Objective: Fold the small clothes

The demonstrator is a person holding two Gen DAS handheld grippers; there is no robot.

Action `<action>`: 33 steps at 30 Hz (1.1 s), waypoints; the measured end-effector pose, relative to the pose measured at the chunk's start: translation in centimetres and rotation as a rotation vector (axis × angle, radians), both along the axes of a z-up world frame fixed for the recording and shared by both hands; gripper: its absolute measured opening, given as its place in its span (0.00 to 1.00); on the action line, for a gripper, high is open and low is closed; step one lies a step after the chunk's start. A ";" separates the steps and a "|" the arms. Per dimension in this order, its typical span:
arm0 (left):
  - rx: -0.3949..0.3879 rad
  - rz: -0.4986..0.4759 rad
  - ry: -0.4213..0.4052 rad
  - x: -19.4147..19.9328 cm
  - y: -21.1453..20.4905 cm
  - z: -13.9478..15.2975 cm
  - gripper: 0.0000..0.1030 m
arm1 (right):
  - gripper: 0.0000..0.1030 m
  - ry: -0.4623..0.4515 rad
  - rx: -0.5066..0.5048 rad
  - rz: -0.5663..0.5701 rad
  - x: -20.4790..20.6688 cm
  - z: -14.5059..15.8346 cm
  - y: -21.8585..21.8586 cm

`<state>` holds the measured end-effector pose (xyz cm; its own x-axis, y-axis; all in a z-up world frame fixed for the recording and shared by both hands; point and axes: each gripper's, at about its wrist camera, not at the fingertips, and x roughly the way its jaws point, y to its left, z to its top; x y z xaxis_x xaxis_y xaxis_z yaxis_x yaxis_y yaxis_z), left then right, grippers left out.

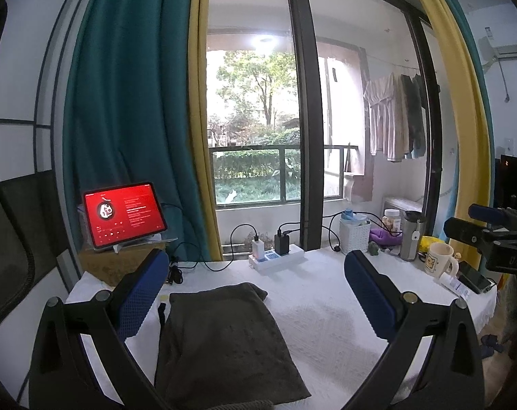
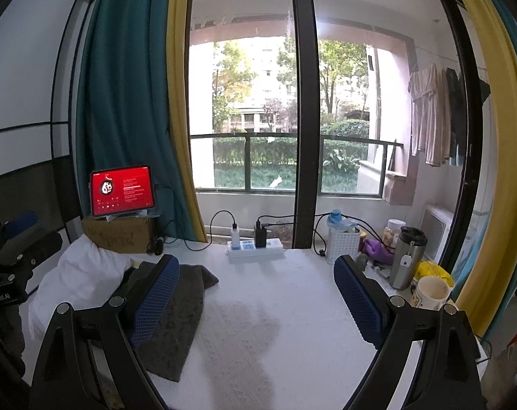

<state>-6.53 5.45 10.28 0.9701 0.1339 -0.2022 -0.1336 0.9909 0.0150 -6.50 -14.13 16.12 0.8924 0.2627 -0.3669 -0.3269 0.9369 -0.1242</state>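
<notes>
A dark grey-brown folded garment (image 1: pixel 224 341) lies flat on the white tablecloth (image 1: pixel 326 314). My left gripper (image 1: pixel 256 294) is open and empty, held above the cloth, its left finger beside the garment's left edge. In the right wrist view the same garment (image 2: pixel 176 317) lies at the left. My right gripper (image 2: pixel 256 299) is open and empty, and its left finger (image 2: pixel 156 300) hangs over the garment. The right gripper also shows at the far right of the left wrist view (image 1: pixel 490 235).
At the back stand a red-screen tablet (image 2: pixel 122 189) on a cardboard box (image 2: pixel 118 234), a white power strip (image 2: pixel 255 247) with chargers and cables, a white basket (image 2: pixel 344 244), a steel tumbler (image 2: pixel 405 259) and a cream mug (image 2: pixel 429 292). A white pillow (image 2: pixel 77 280) lies at the left.
</notes>
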 end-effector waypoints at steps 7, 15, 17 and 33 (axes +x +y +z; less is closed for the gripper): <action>0.001 0.003 0.002 0.1 0.0 -0.1 0.99 | 0.90 0.001 -0.006 0.003 -0.2 0.0 0.2; -0.002 0.006 0.005 0.2 0.1 -0.3 0.99 | 0.90 0.005 -0.008 0.003 -0.1 -0.2 0.3; -0.001 0.008 0.007 0.2 0.1 -0.4 0.99 | 0.90 0.007 -0.009 0.005 -0.1 -0.2 0.3; -0.001 0.009 0.012 0.2 0.0 -0.4 0.99 | 0.90 0.012 -0.013 0.007 0.2 -0.5 0.3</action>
